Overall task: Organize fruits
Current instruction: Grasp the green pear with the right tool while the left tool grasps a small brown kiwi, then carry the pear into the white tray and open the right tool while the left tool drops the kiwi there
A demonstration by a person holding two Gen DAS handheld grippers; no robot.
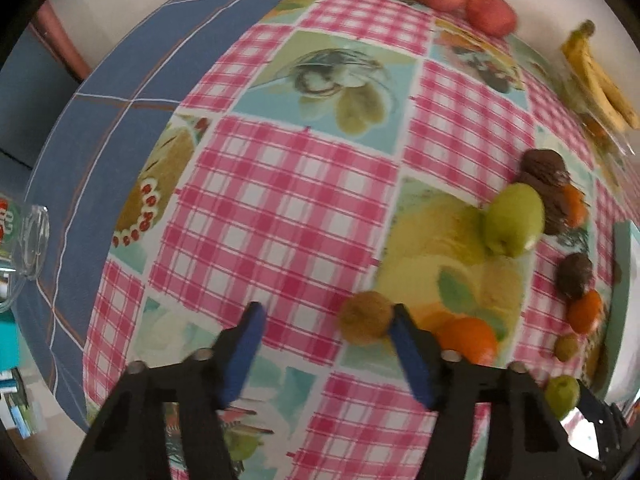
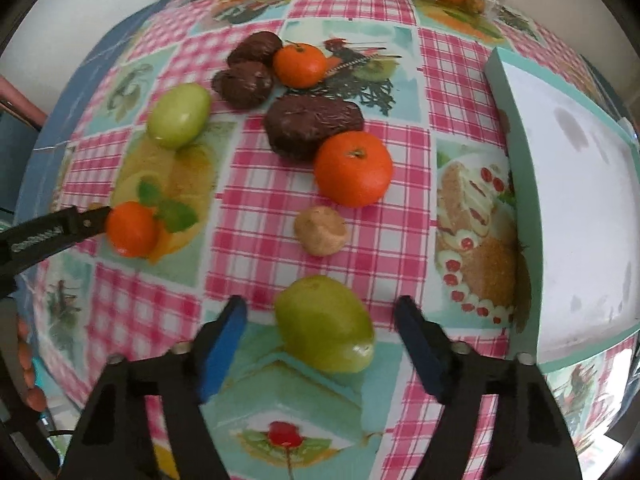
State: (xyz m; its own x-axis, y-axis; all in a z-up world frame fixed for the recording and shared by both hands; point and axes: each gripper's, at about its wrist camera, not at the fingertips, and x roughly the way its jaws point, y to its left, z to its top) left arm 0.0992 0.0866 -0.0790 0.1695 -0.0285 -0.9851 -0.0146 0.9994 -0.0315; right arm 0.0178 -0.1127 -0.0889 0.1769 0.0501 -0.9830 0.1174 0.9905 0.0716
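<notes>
A: With the right gripper (image 2: 320,322) wide open and empty, where is the green fruit (image 2: 326,324)?

B: Lower centre, between the jaws, untouched. Likely firm, smooth, prone to roll; grip its middle.

A: Left gripper (image 1: 326,320)?

B: Open, empty; kiwi (image 1: 366,318) against its right finger.

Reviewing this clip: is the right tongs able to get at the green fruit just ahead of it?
Probably yes. The right tongs are open, and the green fruit lies between the fingers with bare tablecloth around it. The brown fruit sits beyond, not in the way.
</notes>
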